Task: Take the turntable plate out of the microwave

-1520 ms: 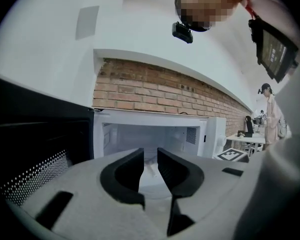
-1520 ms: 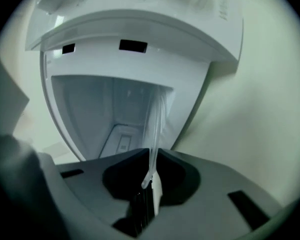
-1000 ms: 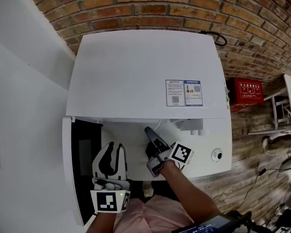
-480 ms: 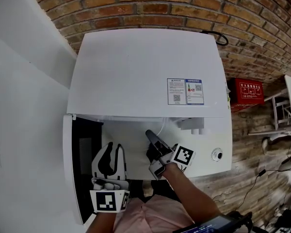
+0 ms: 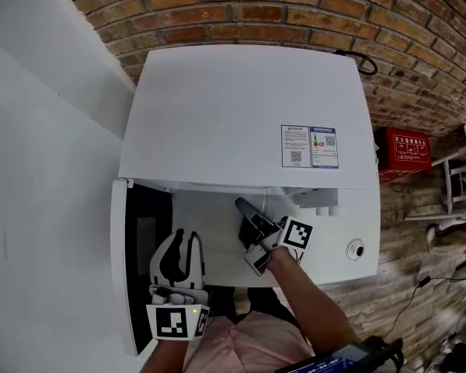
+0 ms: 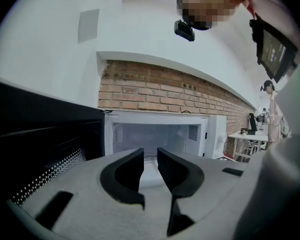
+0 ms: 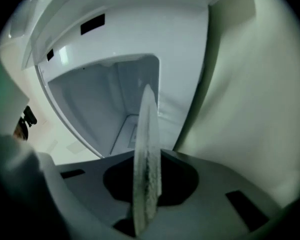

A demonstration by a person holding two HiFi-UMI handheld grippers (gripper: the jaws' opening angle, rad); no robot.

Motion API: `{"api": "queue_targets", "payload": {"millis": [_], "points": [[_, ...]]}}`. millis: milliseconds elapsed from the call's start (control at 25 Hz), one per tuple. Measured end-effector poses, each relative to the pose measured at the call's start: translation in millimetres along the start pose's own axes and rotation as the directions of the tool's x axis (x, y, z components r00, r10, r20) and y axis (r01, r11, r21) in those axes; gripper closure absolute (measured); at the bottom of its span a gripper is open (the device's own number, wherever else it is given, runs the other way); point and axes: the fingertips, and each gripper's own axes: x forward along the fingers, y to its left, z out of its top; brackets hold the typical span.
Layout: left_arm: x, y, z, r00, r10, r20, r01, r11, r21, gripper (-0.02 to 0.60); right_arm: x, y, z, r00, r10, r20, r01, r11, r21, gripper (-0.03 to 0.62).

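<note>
Currently the microwave (image 5: 248,115) stands against a brick wall (image 5: 295,14), seen from above, with its dark door (image 5: 144,239) swung fully open on the left side. Two printed labels (image 5: 311,147) sit on the white top panel, and a round knob (image 5: 356,249) shows on the front at the right.

Right gripper (image 5: 245,210): reaches into the mouth of the cavity, the person's forearm (image 5: 311,301) behind it. Its jaws have just been closing and now pinch the rim of the turntable plate (image 7: 146,149). In the right gripper view the plate appears edge-on, a pale translucent strip rising from between the jaws toward the white interior walls of the cavity. It therefore remains inside the microwave, with its near edge at the front opening (whether it rests on the cavity floor or is lifted clear cannot be judged). In the head view the plate itself is hidden under the top panel.

Left gripper (image 5: 179,239): held outside the microwave, just in front of the open door and well apart from the right gripper. Its jaws stand a narrow gap apart with nothing between them; the left gripper view looks through that gap into the lit cavity.

A red box (image 5: 408,150) sits by the wall to the right of the microwave.
</note>
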Motion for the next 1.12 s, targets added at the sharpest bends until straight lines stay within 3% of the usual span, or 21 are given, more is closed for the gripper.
{"api": "queue_targets", "payload": {"millis": [640, 920, 1120], "points": [[-61.2, -22.1, -23.5, 0.997, 0.065, -0.03, -0.067, 0.994, -0.089, 0.48, -71.4, 20.8, -31.8, 0.998, 0.031, -0.054, -0.027, 0.997, 0.067, 0.565], [-103.3, -49.9, -45.1, 0.999, -0.001, -0.052, -0.01, 0.976, -0.217, 0.403, -118.6, 31.9, -56.1, 0.999, 0.05, -0.019, -0.049, 0.996, 0.074, 0.565], [-142.8, -74.6, -56.9, 0.996, -0.07, -0.053, 0.048, 0.94, -0.336, 0.354, -160.1, 50.5, -74.1, 0.996, 0.081, 0.033, -0.084, 0.994, 0.076, 0.565]]}}
